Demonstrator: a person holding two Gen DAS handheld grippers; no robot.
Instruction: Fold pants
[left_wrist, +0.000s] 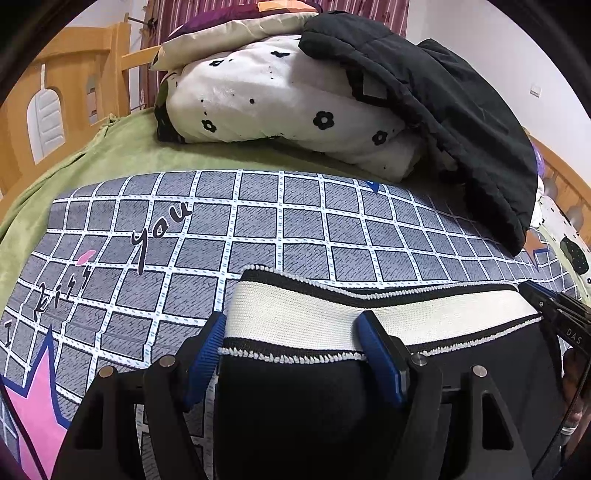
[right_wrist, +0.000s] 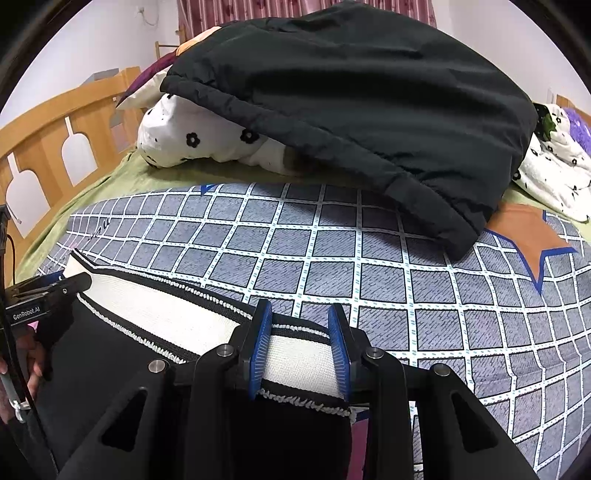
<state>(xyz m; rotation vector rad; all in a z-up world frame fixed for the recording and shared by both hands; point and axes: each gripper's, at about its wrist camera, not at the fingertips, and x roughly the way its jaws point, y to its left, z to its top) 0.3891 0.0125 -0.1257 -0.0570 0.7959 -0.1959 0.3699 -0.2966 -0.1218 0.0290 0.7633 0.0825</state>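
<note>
Black pants (left_wrist: 295, 406) with a wide white waistband (left_wrist: 314, 314) lie on a grey checked sheet (left_wrist: 258, 221). My left gripper (left_wrist: 291, 332) is open, its blue pads straddling the waistband's left end. My right gripper (right_wrist: 301, 328) is open too, its pads either side of the waistband's right end (right_wrist: 299, 362). The pants (right_wrist: 110, 387) spread to the left in the right wrist view. Each gripper shows at the edge of the other's view: the right one (left_wrist: 554, 310), the left one (right_wrist: 48, 291).
A black padded jacket (right_wrist: 351, 110) lies over a white flowered quilt (left_wrist: 277, 96) at the far side of the bed. A wooden bed frame (right_wrist: 55, 136) runs along the left. A green blanket (left_wrist: 110, 147) lies under the sheet.
</note>
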